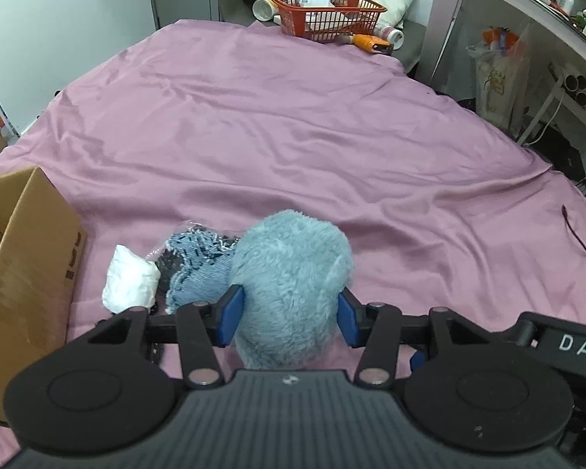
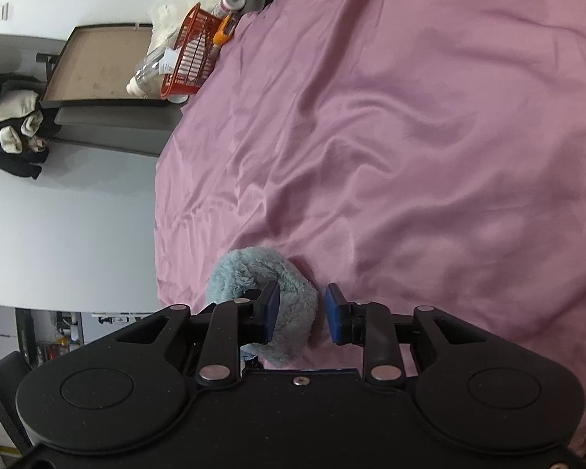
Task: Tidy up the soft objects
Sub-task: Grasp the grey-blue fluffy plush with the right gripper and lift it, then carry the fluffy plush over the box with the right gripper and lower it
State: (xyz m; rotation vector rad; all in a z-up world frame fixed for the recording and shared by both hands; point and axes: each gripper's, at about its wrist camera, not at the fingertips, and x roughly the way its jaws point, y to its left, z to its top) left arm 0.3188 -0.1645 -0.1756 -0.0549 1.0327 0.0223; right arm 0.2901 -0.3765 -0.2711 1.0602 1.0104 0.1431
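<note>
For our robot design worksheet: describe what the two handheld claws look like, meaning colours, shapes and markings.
Both the left claw and the right claw are matte black, with blue rectangular pads, silver pivot pins, linkage bars and round discs either side. The left one's body is ribbed grey, with white letters "DAS" beside it.

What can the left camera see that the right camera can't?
Only the left camera shows the cardboard box, the white bundle and the blue knitted cloth beside the fluffy toy. Only the right camera shows the dark clothes with pale socks hanging off to the side. Both show the fluffy blue toy, the pink sheet and the red basket.
</note>
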